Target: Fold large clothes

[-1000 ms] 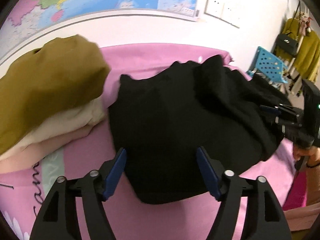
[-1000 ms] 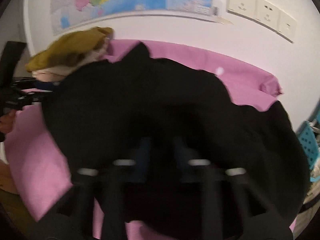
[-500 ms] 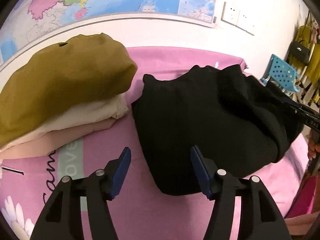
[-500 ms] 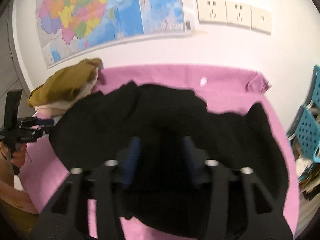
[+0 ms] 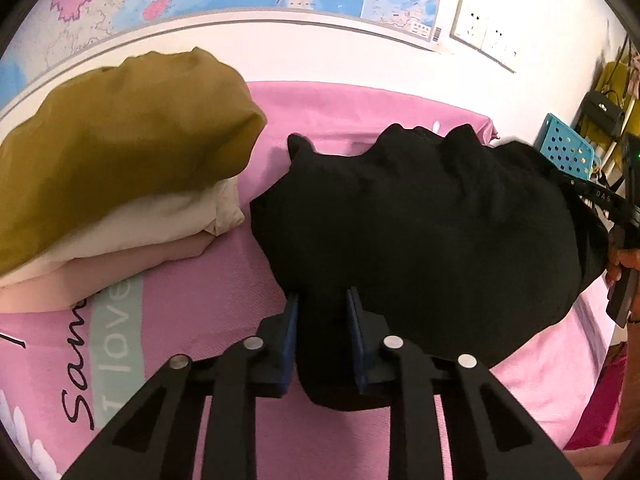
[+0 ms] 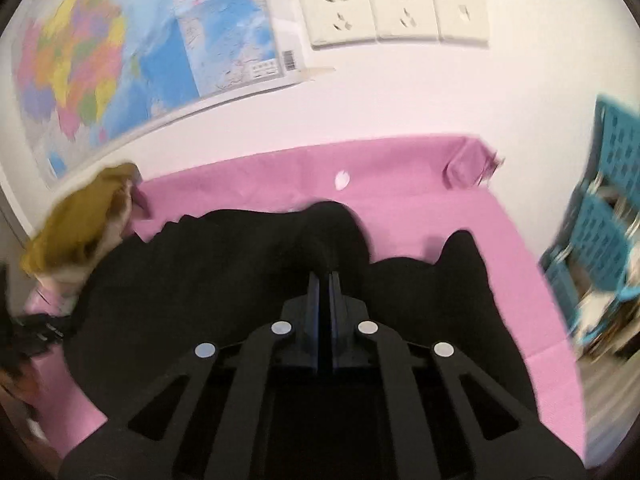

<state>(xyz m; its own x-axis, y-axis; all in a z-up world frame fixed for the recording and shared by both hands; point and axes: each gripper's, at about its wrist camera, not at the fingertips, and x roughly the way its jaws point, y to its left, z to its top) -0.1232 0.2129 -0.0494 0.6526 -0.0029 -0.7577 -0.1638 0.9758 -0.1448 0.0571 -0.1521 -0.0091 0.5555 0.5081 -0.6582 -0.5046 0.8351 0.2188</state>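
A black garment [image 5: 420, 232] lies bunched on a pink cloth-covered surface [image 5: 208, 300], filling the middle and right of the left wrist view and the near middle of the right wrist view. The left gripper [image 5: 322, 304] has its blue-padded fingers drawn in narrow around the near edge of the black garment, a fold of the fabric pinched between them. The right gripper [image 6: 324, 284] has its fingers pressed almost together, with a raised ridge of the same garment rising just beyond their tips; the fabric appears caught there, though the black on black makes the contact hard to read. To the left of the garment sits a stack of folded clothes, a mustard piece [image 5: 120, 136] on top of a cream one [image 5: 160, 216] and a peach one [image 5: 132, 256], touching the garment's left edge or just beside it. On the far wall hang a coloured map [image 6: 120, 48] and a row of white sockets [image 6: 392, 12]. A blue perforated crate [image 6: 600, 232] stands at the right.
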